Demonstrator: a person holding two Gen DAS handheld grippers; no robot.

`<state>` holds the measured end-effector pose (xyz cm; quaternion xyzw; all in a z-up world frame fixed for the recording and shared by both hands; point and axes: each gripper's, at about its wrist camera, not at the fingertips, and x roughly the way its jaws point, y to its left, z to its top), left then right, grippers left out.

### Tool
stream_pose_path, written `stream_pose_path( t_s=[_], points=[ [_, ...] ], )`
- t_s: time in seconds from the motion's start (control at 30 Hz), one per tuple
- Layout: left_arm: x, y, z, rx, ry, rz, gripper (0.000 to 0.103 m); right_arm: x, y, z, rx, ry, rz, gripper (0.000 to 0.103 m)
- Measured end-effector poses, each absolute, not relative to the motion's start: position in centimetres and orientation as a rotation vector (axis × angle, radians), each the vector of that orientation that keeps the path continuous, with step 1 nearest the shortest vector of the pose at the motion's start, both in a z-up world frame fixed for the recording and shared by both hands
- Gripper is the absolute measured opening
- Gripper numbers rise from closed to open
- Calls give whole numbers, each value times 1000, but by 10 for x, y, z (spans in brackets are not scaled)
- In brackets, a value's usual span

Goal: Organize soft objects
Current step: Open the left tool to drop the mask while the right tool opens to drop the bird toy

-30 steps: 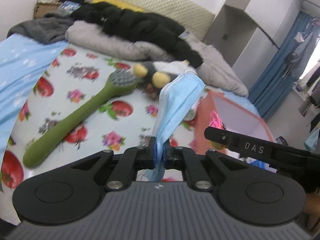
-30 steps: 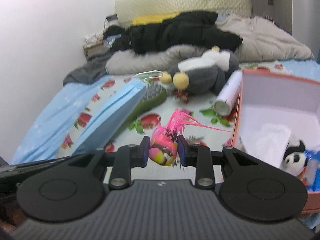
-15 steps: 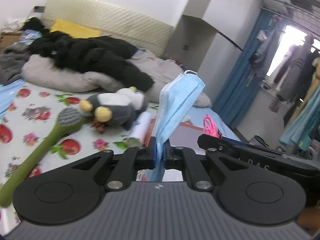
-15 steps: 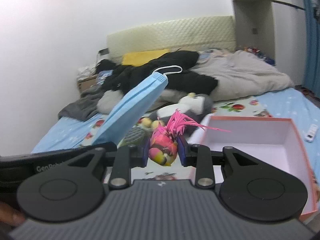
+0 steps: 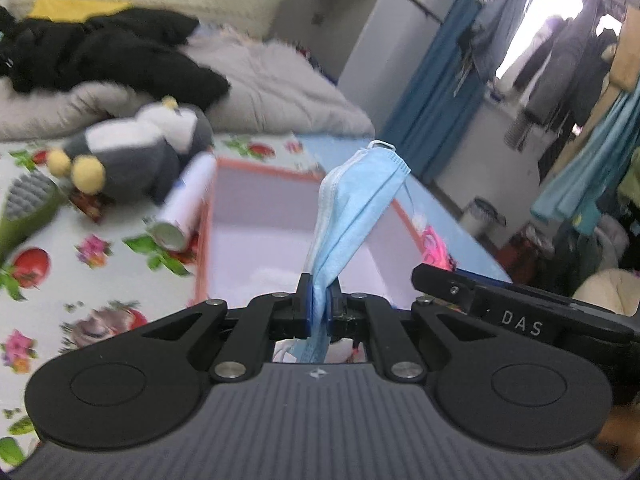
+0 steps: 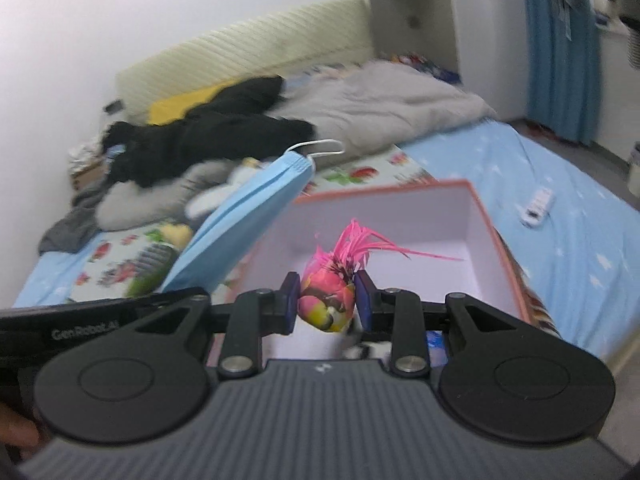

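Left wrist view: left gripper [image 5: 319, 312] was clamped on the lower edge of the blue face mask [image 5: 352, 208], which stood up above the fingers. Below and ahead sat the open pink-rimmed box [image 5: 204, 240] on the fruit-print sheet [image 5: 100, 264].

Right wrist view: right gripper [image 6: 326, 300] was pinched on the pink feathered toy [image 6: 330, 298], over the box interior. The mask leaned in from the left, close to the toy's feathers.

Risks, as I judged them:
- Mask is light and floppy; released off-centre it could drape over the box wall or drift onto the sheet.
- Ear loop [image 6: 320, 147] could snag a finger on release.
- Both grippers crowded over one box, so they could collide or tangle mask with feathers.
- Penguin plush [image 5: 136, 156] and white tube [image 5: 184, 204] lay just beside the box; a low pass could knock them.
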<state>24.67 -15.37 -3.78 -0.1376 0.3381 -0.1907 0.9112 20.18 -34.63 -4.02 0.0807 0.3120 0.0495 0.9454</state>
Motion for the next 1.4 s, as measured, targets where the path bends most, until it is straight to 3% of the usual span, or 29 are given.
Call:
stream_pose_path(
  t_s=[0.4,0.63,0.7,0.73,0.77,1.4],
  points=[
    [316,-201,-123,-235,913,-416,8,236,-392,-122,215,828,8,33],
    [330,-210,-152,-214,974,-408,9,246,-398,-142,250,867,16,35],
    [331,-212,-154,-199,978,-401,27,246,-399,-142,266,868,21,38],
    [332,-213,-155,-192,984,-399,36,246,-399,-141,270,868,19,46],
    [332,-213,-155,-186,986,-400,47,247,-400,-141,274,866,17,50],
    [254,-157,-44,-193,733,-395,47,190,-359,-33,251,639,111,51]
  ],
)
